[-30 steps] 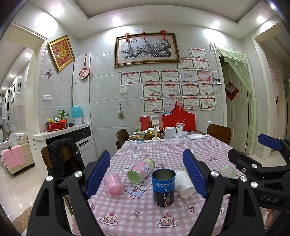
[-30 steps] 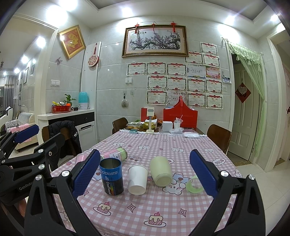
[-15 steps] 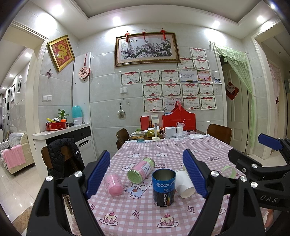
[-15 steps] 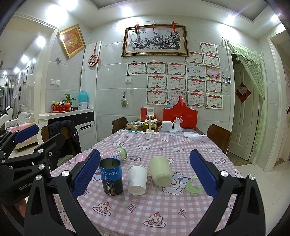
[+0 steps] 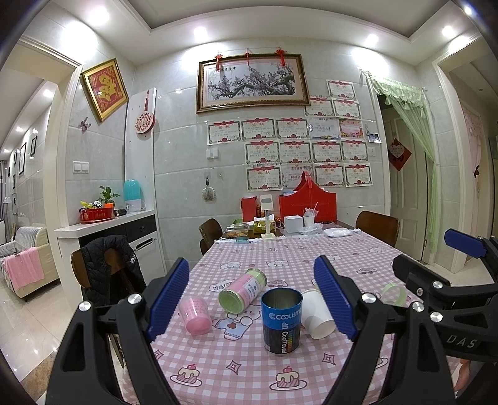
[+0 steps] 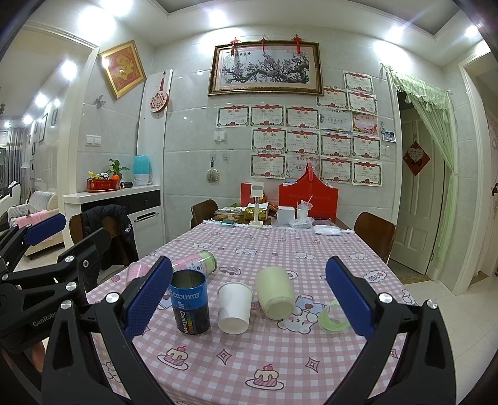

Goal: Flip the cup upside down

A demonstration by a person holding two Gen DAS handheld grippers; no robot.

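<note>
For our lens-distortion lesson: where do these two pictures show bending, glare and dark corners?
Left wrist view: door frame bows outward, ceiling spotlights bloom white, corners go black. Right wrist view: same bowing at the curtain doorway, lights flare; the blue tin stays sharp.

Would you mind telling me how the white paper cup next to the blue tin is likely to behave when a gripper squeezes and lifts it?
The white paper cup looks thin-walled and empty, so it is probably very light and may dent under a hard squeeze. Standing upright on the soft tablecloth, it could tip if nudged near the rim.
</note>
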